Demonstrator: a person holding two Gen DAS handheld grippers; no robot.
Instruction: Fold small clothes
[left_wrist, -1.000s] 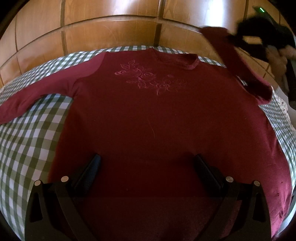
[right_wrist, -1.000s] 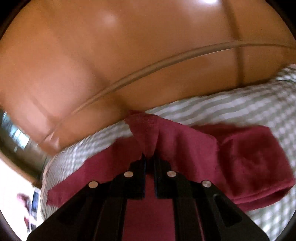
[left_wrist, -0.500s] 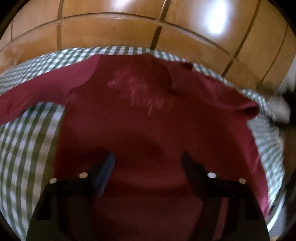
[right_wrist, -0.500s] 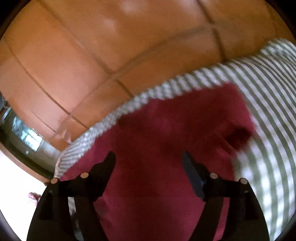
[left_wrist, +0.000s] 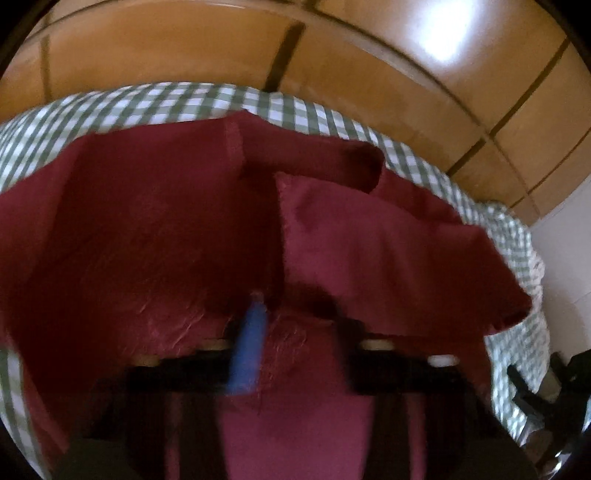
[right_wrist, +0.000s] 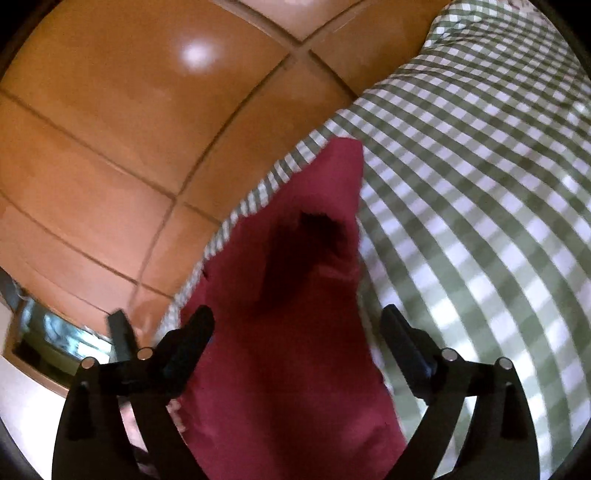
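While the maroon top (left_wrist: 155, 229) lies spread across the green-and-white checked cloth (left_wrist: 155, 103), the left gripper (left_wrist: 295, 332) sits low over its near part, blurred, with one blue-faced finger (left_wrist: 247, 347) visible and a ridge of maroon fabric bunched between the two fingers; whether the jaws actually pinch it I cannot tell. A folded flap of the garment lies across its right side, reaching toward the cloth's edge. Seen from the right wrist, the right gripper (right_wrist: 295, 339) hovers above the top (right_wrist: 295, 332) with its fingers spread wide apart, holding nothing, pointed along the garment toward the orange tiled floor (right_wrist: 129, 129) beyond the cloth (right_wrist: 480, 184).
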